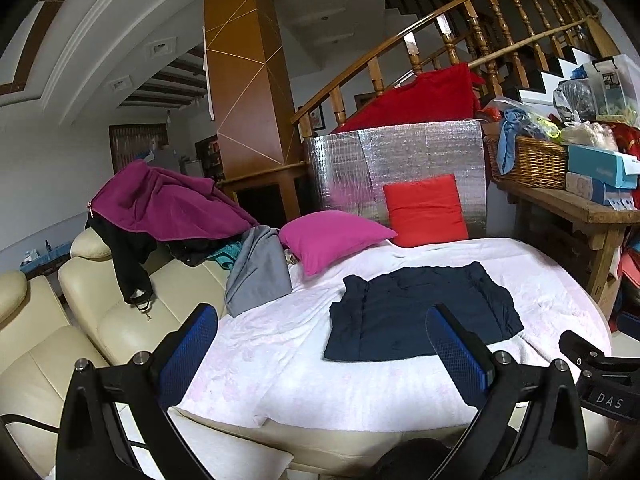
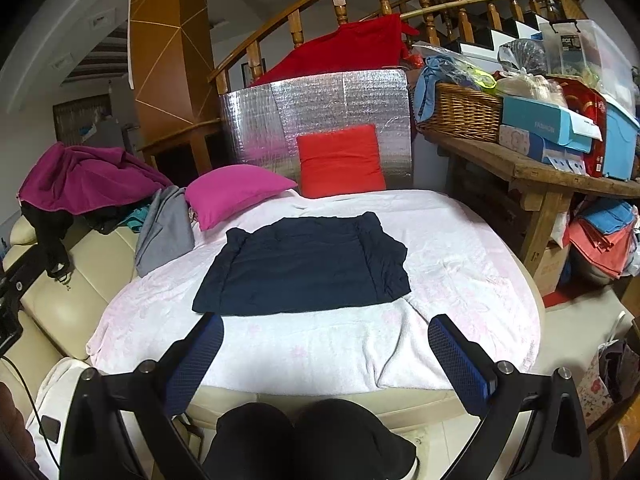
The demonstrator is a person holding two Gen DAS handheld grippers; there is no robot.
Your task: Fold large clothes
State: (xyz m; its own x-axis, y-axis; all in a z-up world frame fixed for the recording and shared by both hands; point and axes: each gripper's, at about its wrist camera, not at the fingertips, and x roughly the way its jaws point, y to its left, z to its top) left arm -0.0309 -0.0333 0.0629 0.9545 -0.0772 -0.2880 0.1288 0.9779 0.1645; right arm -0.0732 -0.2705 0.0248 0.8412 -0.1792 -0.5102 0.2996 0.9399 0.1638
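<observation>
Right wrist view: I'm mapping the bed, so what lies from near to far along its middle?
Gripper, white blanket, navy garment, red cushion, silver foil board.

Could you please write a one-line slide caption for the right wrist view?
Open right gripper hovers over a folded navy garment on the pink sheet.

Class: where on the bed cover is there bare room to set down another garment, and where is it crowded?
Bare: the white cover between the navy garment and the near edge, and right of it. Crowded: the left corner, with the pink pillow and grey garment.
</observation>
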